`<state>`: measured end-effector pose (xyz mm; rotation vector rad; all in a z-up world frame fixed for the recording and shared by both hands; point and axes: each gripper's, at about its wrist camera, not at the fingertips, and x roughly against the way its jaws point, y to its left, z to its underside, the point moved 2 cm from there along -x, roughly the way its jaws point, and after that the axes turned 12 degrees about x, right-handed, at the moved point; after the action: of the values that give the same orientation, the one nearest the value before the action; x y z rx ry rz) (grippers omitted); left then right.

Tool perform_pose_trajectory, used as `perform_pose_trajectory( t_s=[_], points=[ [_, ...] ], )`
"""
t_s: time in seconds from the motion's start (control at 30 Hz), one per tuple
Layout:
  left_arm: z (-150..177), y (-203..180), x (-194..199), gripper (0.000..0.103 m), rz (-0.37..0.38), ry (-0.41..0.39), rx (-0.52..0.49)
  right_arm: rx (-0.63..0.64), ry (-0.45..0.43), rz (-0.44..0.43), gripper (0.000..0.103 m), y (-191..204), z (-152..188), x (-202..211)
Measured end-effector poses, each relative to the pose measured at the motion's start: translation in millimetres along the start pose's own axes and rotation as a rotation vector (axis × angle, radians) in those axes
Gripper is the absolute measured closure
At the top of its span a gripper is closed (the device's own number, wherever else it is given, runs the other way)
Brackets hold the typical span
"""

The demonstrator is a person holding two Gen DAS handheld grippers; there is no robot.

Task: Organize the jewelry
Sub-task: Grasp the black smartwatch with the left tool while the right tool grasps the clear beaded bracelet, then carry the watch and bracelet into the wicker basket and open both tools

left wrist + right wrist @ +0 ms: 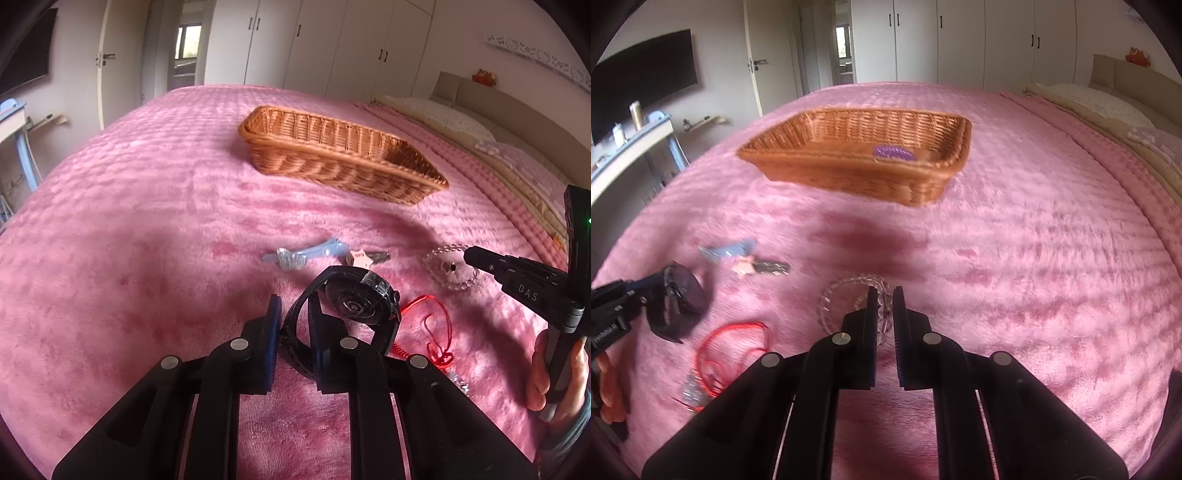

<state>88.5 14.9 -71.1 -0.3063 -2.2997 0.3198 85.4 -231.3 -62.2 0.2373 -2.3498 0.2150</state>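
My left gripper (293,308) is shut on the strap of a black watch (360,301), whose face lies just ahead on the pink bedspread; the watch also shows in the right wrist view (681,291). My right gripper (885,295) is shut on a clear bead bracelet (846,299), also seen in the left wrist view (448,266). A wicker basket (332,155) (849,173) stands farther back and holds a purple item (894,152). A red cord necklace (432,332) (735,347), a blue hair clip (299,253) (727,249) and a pink star clip (364,257) (757,266) lie on the bed.
The pink bedspread (1034,258) covers the bed. Pillows (1100,99) and the headboard are at the right. A desk (631,147) with bottles and a wall screen are at the left. Wardrobes line the far wall.
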Motion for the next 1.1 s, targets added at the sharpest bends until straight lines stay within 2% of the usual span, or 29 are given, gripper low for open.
perform_pose_trajectory(
  t_s=[0.13,0.4,0.53,0.67,0.83,0.97,1.1],
  points=[
    [-4.1,-1.5,7.9,0.09,0.015,-0.014,0.015,0.011,-0.022,-0.02,0.097,7.4,-11.3,11.0],
    [-19.5,-11.5,26.5,0.09,0.042,-0.045,0.026,0.044,-0.086,-0.006,0.097,13.9,-35.3,51.4],
    [-39.4,-21.7,34.6,0.09,0.055,-0.077,0.013,0.052,-0.139,-0.001,0.097,9.4,-58.5,69.1],
    [-73.9,-37.3,37.4,0.09,0.071,-0.121,-0.004,0.056,-0.181,0.003,0.097,3.5,-88.2,72.5],
    [-123.5,-59.3,24.7,0.09,0.084,-0.179,-0.024,0.062,-0.21,0.025,0.097,-8.1,-132.8,53.0],
    [-153.4,-68.7,-0.5,0.09,0.101,-0.192,-0.003,0.059,-0.172,0.016,0.097,-17.0,-157.8,14.3],
    [-172.3,-72.3,-45.2,0.09,0.068,-0.172,0.034,0.042,-0.122,-0.025,0.097,-24.1,-172.6,-27.5]
  ],
)
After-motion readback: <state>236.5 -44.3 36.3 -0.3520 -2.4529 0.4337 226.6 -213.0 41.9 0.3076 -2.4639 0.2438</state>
